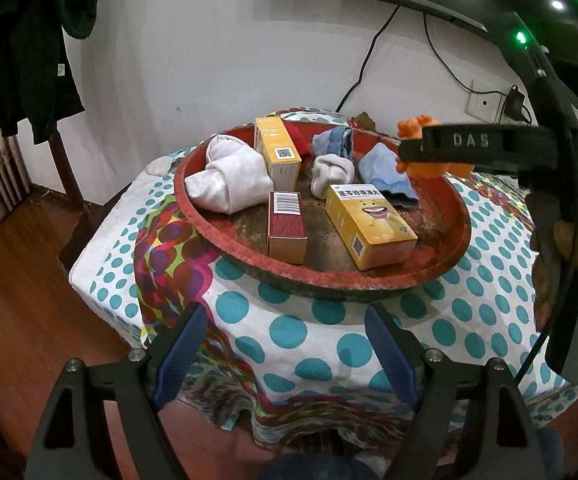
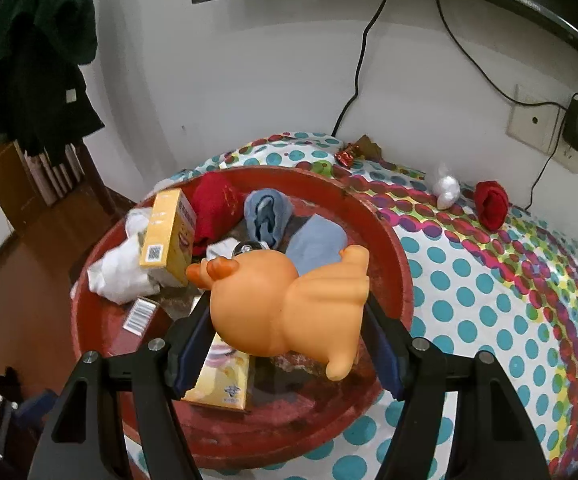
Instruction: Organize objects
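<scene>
In the left wrist view, at the lower left and lower middle of the frame, the left gripper (image 1: 287, 344) stands wide apart and holds nothing; it hangs over the near edge of the dotted tablecloth (image 1: 289, 332), in front of the red round tray (image 1: 225, 240). In the tray, from left to right, lie a white rolled cloth (image 1: 229, 180), a tall yellow box (image 1: 277, 152) standing upright, a dark red box (image 1: 287, 220) with a barcode, a small grey-white rolled sock (image 1: 331, 174), a yellow box with a cartoon face (image 1: 369, 228) and a light blue cloth (image 1: 385, 172).

In the right wrist view, in the middle of the frame, the right gripper (image 2: 289, 320) is closed around an orange rubber toy animal (image 2: 285, 300), which is in the air above the right half of the tray. The toy is round and smooth and looks soft, so I think it can slip or turn between the two pads if the squeeze becomes weaker.

If it is dropped from this height, it may bounce, roll over the low rim and fall off the table. It can also knock the upright yellow box, which stands just beside its head in this view. The free floor of the tray is small, so a careless release can leave the toy on top of the cloths.

At the upper right of this view, a red rolled cloth (image 2: 491, 204) and a small white bundle (image 2: 447, 190) lie on the tablecloth outside the tray; I judge they are not yet sorted.
</scene>
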Demonstrator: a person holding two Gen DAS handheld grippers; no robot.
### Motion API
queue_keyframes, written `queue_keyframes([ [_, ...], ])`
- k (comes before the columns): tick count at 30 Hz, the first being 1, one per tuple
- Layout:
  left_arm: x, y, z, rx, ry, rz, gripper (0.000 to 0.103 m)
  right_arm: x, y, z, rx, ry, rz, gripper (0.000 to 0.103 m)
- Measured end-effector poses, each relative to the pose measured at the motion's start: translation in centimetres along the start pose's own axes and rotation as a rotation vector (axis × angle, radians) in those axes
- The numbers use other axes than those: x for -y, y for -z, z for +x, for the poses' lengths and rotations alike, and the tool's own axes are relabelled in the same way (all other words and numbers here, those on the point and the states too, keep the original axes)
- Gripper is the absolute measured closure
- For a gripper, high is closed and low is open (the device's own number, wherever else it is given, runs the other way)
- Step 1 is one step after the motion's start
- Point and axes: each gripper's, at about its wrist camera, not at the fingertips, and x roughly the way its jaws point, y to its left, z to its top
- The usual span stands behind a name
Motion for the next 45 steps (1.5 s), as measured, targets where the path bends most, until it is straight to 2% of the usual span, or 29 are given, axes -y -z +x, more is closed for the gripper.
queue_keyframes([
  [10,0.0,0.3,0.7,-0.023,0.001,0.008,0.02,2.1,1.7,1.5,-0.067,0.024,-0.001,0.036],
  [17,-0.2,0.5,1.3,-0.038,0.001,0.009,0.02,1.3,2.5,2.9,-0.091,0.074,-0.153,0.035],
  [25,0.0,0.6,1.7,-0.05,0.0,0.014,0.02,0.4,2.8,4.2,-0.108,0.052,-0.176,0.034],
  [31,0.0,0.6,1.7,-0.052,-0.012,0.019,0.02,0.0,3.2,3.9,-0.09,0.032,-0.171,0.026],
  [33,0.1,0.6,1.4,-0.038,-0.025,0.02,0.019,-0.1,3.1,2.7,-0.065,0.051,-0.146,0.024],
  [35,0.2,0.5,1.0,-0.018,-0.041,0.023,0.019,0.3,3.0,0.3,0.01,0.044,-0.1,0.004],
  [36,0.3,0.5,0.5,-0.006,-0.047,0.02,0.018,0.6,2.9,-1.1,0.053,0.05,-0.071,0.001],
  [39,0.8,0.5,-1.1,0.039,-0.082,0.023,0.017,1.9,3.1,-5.1,0.161,0.058,0.028,0.0],
  [41,1.3,0.4,-2.4,0.07,-0.116,0.029,0.017,2.2,3.6,-6.2,0.174,0.102,0.056,0.0],
  [43,1.5,0.4,-3.9,0.104,-0.101,0.012,0.017,1.9,4.4,-7.1,0.17,0.159,0.066,0.0],
  [45,1.4,0.8,-5.2,0.132,-0.079,-0.016,0.017,1.4,5.5,-8.1,0.179,0.158,0.082,0.0],
])
